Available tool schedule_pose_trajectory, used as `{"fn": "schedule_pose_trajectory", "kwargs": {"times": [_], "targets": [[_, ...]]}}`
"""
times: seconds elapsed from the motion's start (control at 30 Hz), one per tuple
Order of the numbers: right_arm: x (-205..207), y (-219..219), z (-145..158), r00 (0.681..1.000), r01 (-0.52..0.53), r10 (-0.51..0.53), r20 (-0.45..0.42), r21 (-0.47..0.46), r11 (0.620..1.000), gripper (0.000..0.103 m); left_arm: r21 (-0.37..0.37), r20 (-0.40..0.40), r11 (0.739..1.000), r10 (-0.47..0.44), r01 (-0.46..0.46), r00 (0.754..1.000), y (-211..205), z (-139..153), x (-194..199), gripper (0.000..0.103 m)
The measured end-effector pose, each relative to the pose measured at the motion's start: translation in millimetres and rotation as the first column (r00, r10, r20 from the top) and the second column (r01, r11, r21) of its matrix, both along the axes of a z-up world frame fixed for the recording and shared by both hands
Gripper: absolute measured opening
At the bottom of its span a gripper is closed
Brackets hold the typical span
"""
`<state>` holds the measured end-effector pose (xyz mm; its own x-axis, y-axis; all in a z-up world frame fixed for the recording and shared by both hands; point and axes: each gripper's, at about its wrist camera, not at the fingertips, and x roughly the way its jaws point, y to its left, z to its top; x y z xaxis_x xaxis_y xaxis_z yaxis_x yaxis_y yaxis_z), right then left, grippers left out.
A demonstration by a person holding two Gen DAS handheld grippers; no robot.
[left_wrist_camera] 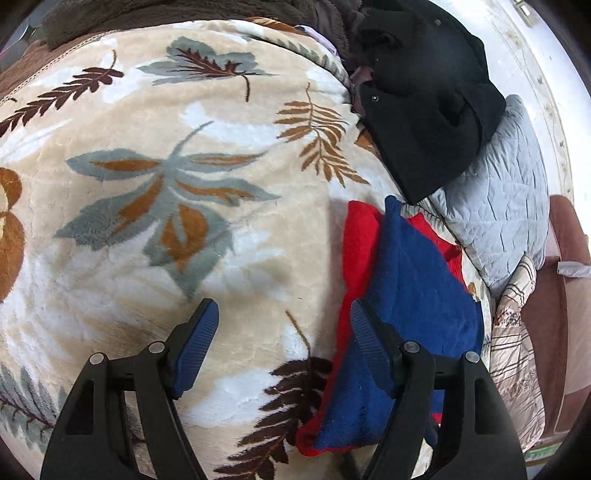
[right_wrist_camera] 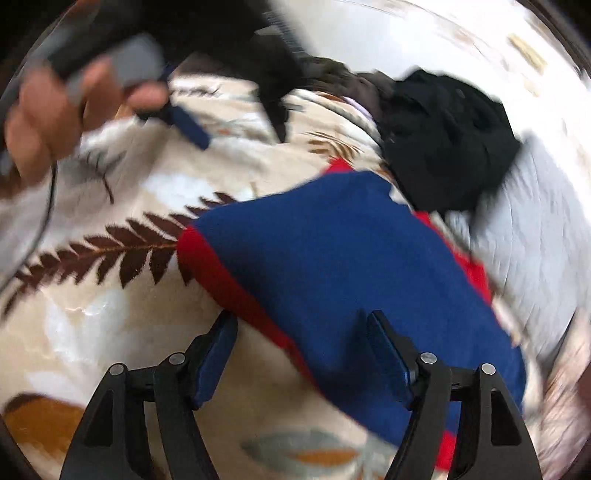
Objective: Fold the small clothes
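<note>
A folded blue cloth (left_wrist_camera: 410,288) lies on a folded red cloth (left_wrist_camera: 360,243) on a beige leaf-patterned blanket (left_wrist_camera: 184,147). My left gripper (left_wrist_camera: 284,317) is open and empty above the blanket, its right finger over the stack's left edge. In the right wrist view, which is blurred, the blue cloth (right_wrist_camera: 351,266) covers the red cloth (right_wrist_camera: 221,273). My right gripper (right_wrist_camera: 301,328) is open and empty, over the stack's near edge. The left gripper (right_wrist_camera: 184,125) and the hand holding it show at the upper left there.
A black garment (left_wrist_camera: 428,96) lies heaped at the blanket's far right (right_wrist_camera: 447,136). A pale grey quilted pillow (left_wrist_camera: 495,206) lies right of the stack. A dark brown blanket (left_wrist_camera: 147,14) lies at the far edge. A striped cloth (left_wrist_camera: 513,332) hangs at the bed's right side.
</note>
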<state>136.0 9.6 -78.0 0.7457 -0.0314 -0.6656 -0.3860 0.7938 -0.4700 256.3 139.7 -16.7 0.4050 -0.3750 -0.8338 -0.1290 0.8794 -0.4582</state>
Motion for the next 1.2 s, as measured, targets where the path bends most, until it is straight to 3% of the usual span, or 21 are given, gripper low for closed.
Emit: {"fn": "schedule_pose_trajectory", "kwargs": {"times": [0.1, 0.13, 0.17, 0.2, 0.27, 0.4, 0.53, 0.67, 0.73, 0.77, 0.8, 0.83, 0.97, 1.2], "targets": [[6, 18, -7, 0.993, -0.006, 0.020, 0.119, -0.114, 0.993, 0.072, -0.008, -0.005, 1.000, -0.002, 0.002, 1.000, 0, -2, 1, 0.074], [11, 20, -9, 0.990, 0.002, 0.016, 0.137, -0.130, 0.992, 0.065, -0.008, -0.004, 1.000, -0.005, 0.005, 1.000, 1, -2, -1, 0.074], [15, 19, -10, 0.989, 0.008, 0.010, 0.145, -0.123, 0.992, 0.039, -0.008, -0.003, 1.000, -0.009, 0.009, 1.000, 0, -2, -1, 0.074], [20, 16, -10, 0.992, 0.013, 0.001, 0.128, -0.107, 0.994, 0.024, -0.015, -0.001, 1.000, -0.014, 0.014, 1.000, -1, -2, -1, 0.074], [18, 7, -3, 0.989, 0.013, -0.005, 0.146, -0.053, 0.999, 0.018, -0.089, 0.007, 0.996, -0.029, 0.030, 1.000, 0, -2, -1, 0.074], [6, -4, 11, 0.976, -0.005, 0.006, 0.218, -0.005, 1.000, 0.015, -0.279, 0.008, 0.959, -0.047, 0.047, 0.999, -6, -5, 7, 0.074], [3, -9, 17, 0.975, -0.011, 0.003, 0.224, 0.034, 0.999, 0.014, -0.321, -0.041, 0.934, -0.180, 0.158, 0.983, -46, -15, 31, 0.076], [3, -11, 18, 0.976, -0.021, 0.008, 0.219, 0.057, 0.998, 0.014, -0.363, -0.120, 0.902, -0.295, 0.234, 0.948, -81, -29, 49, 0.076], [3, -15, 19, 0.977, -0.025, 0.008, 0.215, 0.078, 0.997, 0.014, -0.343, -0.132, 0.908, -0.302, 0.242, 0.944, -90, -31, 52, 0.072], [4, -18, 21, 0.977, -0.026, 0.006, 0.213, 0.093, 0.995, 0.014, -0.333, -0.140, 0.911, -0.305, 0.245, 0.942, -93, -31, 54, 0.065], [2, -19, 22, 0.977, -0.024, 0.001, 0.215, 0.104, 0.994, 0.014, -0.319, -0.155, 0.917, -0.300, 0.240, 0.941, -95, -32, 54, 0.043], [1, -21, 24, 0.977, -0.022, -0.004, 0.215, 0.117, 0.993, 0.014, -0.310, -0.168, 0.921, -0.298, 0.236, 0.940, -95, -33, 53, 0.027], [-5, -36, 36, 0.976, -0.015, -0.026, 0.217, 0.186, 0.982, 0.014, -0.307, -0.180, 0.931, -0.259, 0.196, 0.949, -93, -25, 47, 0.023], [-23, -67, 64, 0.963, 0.018, -0.093, 0.252, 0.284, 0.959, 0.014, -0.221, -0.125, 0.946, -0.267, 0.235, 0.956, -124, 23, 35, 0.022]]}}
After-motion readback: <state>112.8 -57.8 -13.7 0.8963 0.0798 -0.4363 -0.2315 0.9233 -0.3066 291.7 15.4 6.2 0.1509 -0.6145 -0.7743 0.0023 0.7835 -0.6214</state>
